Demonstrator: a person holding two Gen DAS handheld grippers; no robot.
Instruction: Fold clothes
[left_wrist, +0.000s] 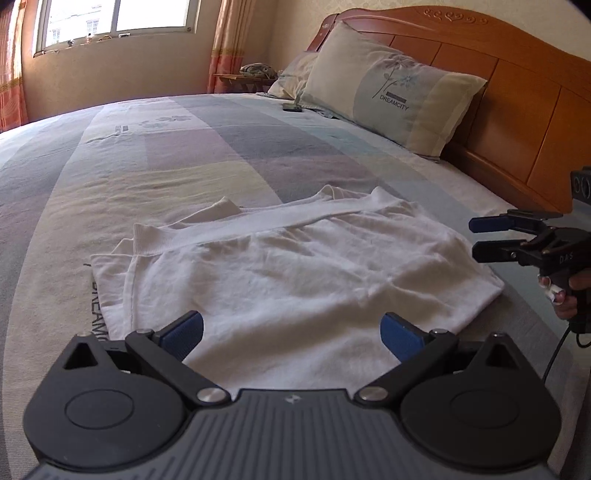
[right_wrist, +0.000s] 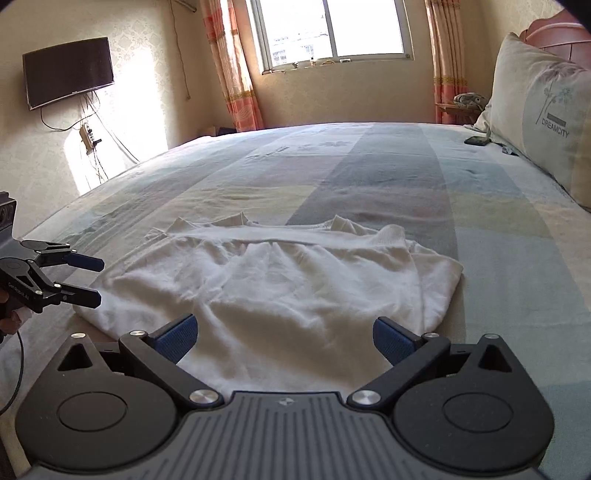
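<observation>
"DREAMCITY" was printed on the pillow, and again on the bed sheet, half hidden under the white knit sweater. The sweater lay partly folded mid-bed, ribbed hem at 12 o'clock. The left hand-held gripper and right hand-held gripper were both spread wide, holding nothing. A small dark object by the pillow was too blurry to identify.
</observation>
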